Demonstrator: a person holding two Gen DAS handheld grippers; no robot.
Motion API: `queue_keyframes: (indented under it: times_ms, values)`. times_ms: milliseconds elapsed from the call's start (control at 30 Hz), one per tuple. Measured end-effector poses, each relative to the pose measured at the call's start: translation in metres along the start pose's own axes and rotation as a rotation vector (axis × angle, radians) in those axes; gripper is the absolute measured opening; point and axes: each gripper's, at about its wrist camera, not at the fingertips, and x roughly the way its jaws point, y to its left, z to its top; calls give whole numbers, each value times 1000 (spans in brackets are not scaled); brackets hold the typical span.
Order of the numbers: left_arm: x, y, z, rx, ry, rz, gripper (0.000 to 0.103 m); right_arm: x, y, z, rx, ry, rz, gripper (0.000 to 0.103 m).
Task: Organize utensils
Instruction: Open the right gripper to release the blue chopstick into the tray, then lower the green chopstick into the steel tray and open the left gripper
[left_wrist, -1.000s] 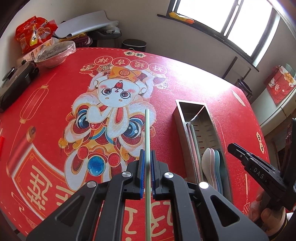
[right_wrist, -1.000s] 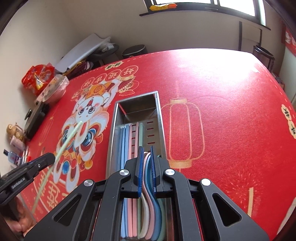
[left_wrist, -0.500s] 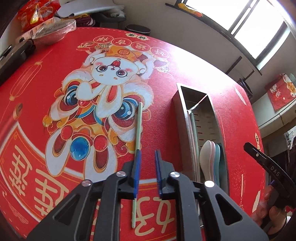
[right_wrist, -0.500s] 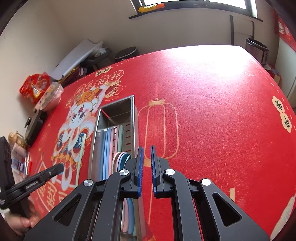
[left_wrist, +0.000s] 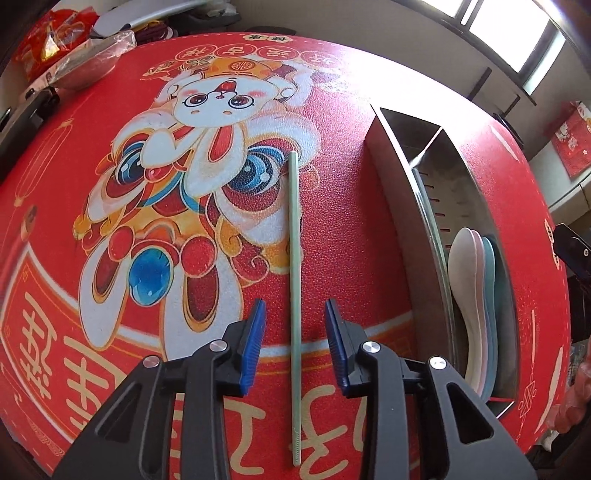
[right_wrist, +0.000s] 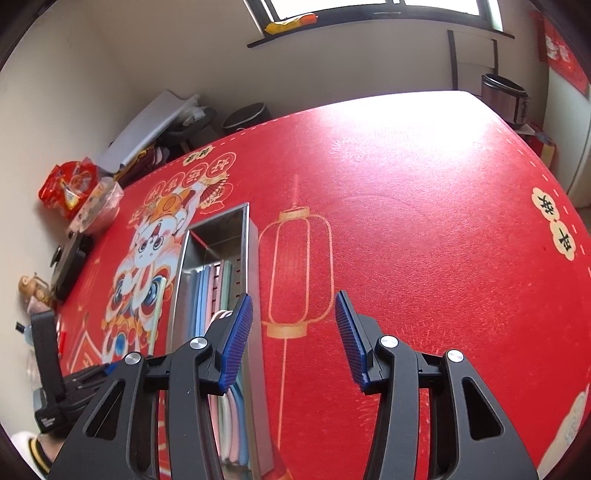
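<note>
A pale green chopstick (left_wrist: 295, 280) lies flat on the red tablecloth, pointing away from me. My left gripper (left_wrist: 294, 317) is open and hovers over its near half, one finger on each side, not touching it. A steel utensil tray (left_wrist: 424, 192) stands to its right with several pastel spoons (left_wrist: 469, 280) inside. My right gripper (right_wrist: 294, 314) is open and empty above the cloth, just right of the tray (right_wrist: 253, 258), which holds pastel chopsticks and spoons (right_wrist: 207, 295). The green chopstick also shows in the right wrist view (right_wrist: 158, 314), left of the tray.
A plastic-wrapped bowl (left_wrist: 85, 62) and red snack bags (left_wrist: 48, 40) sit at the table's far left edge, with a black appliance (left_wrist: 26, 114) beside them. A rice cooker (right_wrist: 504, 98) stands beyond the far right corner. A printed lantern (right_wrist: 295, 273) marks the cloth right of the tray.
My left gripper opened and let the green chopstick go onto the cloth. My right gripper moved from over the tray to its right and opened wide.
</note>
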Motion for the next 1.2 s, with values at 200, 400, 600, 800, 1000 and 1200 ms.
queue_keyframes:
  times_ms: [200,400,600,800,1000,1200]
  values:
    - [5,-7,9,35,-22,51,13,-2,-9,-2,16,-1,-7,46]
    - [0,-6,12,-2,-30,17,5,-5,-15,-1,32,-3,-3,46]
    - [-33,-14,21,-84,-77,-55,5,-4,-17,-1,44,1,7,55]
    - [-50,-37,30,-154,-107,-124,5,-4,-19,0,35,10,20,61]
    - [-41,-69,28,-150,-98,-148,5,-9,-32,-1,21,20,19,62]
    - [-26,-89,25,-144,-78,-134,5,-15,-58,0,41,16,-4,62]
